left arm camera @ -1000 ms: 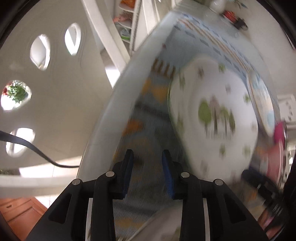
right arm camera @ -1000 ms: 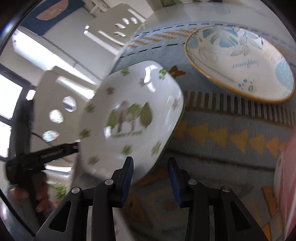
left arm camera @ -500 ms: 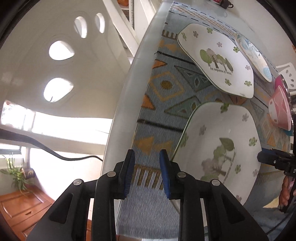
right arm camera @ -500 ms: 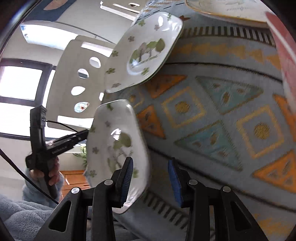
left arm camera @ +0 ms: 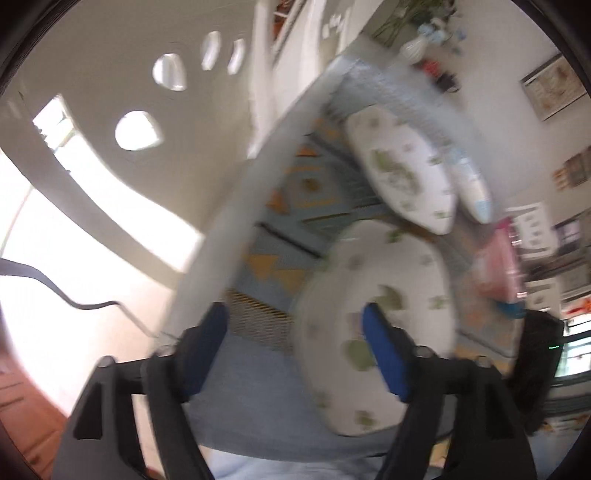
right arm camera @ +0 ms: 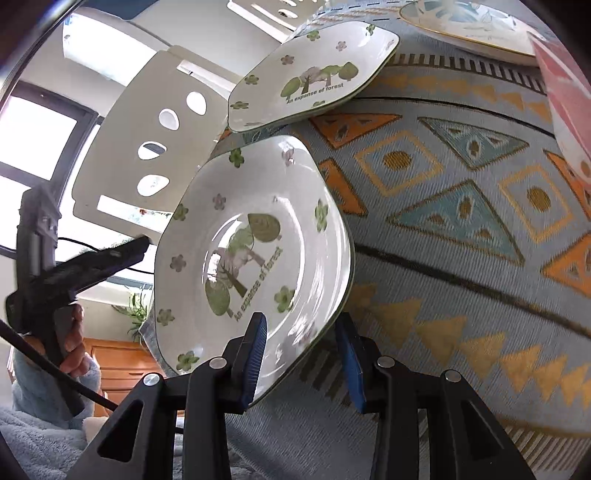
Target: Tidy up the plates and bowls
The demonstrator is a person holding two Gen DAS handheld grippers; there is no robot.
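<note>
A white deep plate with a green forest print (right arm camera: 251, 243) hangs tilted over the near part of the table, and my right gripper (right arm camera: 301, 325) is shut on its lower rim. A matching forest plate (right arm camera: 314, 74) lies flat on the patterned cloth further back. My left gripper (left arm camera: 293, 321) is opening its jaws wide. The held plate (left arm camera: 399, 273) has its left edge between them, and the pads do not press on it. From the right wrist view the left gripper (right arm camera: 110, 258) is beside that plate's far rim, with a hand (right arm camera: 70, 332) holding it.
A blue-flowered plate (right arm camera: 469, 22) and a pink bowl (right arm camera: 565, 92) stand at the back right of the patterned tablecloth (right arm camera: 461, 221). A white chair with oval cut-outs (right arm camera: 147, 129) stands past the table's left edge. The left wrist view is blurred by motion.
The left gripper's jaws have spread from nearly shut to wide, and its view has swung towards the held plate. The right gripper has kept its grip and carried the plate nearer the table's front.
</note>
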